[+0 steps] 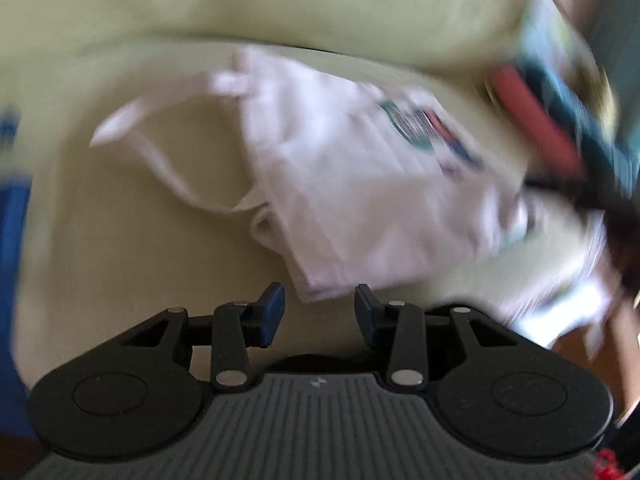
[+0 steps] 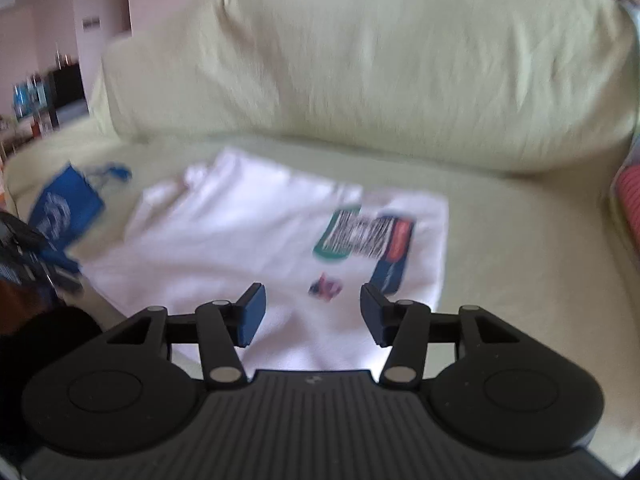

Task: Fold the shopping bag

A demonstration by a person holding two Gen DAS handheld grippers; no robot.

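A white cloth shopping bag (image 1: pixel 360 184) with a green, black and red print lies flat on a pale green sofa seat; its handles (image 1: pixel 160 152) spread to the left in the left wrist view. My left gripper (image 1: pixel 320 312) hovers just in front of the bag's near corner, jaws apart, nothing between them. In the right wrist view the same bag (image 2: pixel 248 248) lies spread under and ahead of my right gripper (image 2: pixel 312 312), which is open above the cloth and grips nothing. Both pictures are blurred.
The sofa's back cushion (image 2: pixel 360 64) rises behind the bag. A small blue bag (image 2: pixel 68 208) lies at the seat's left end. A red and teal object (image 1: pixel 560 120) is blurred at the right of the left wrist view. A striped red cushion (image 2: pixel 630 200) sits at the far right.
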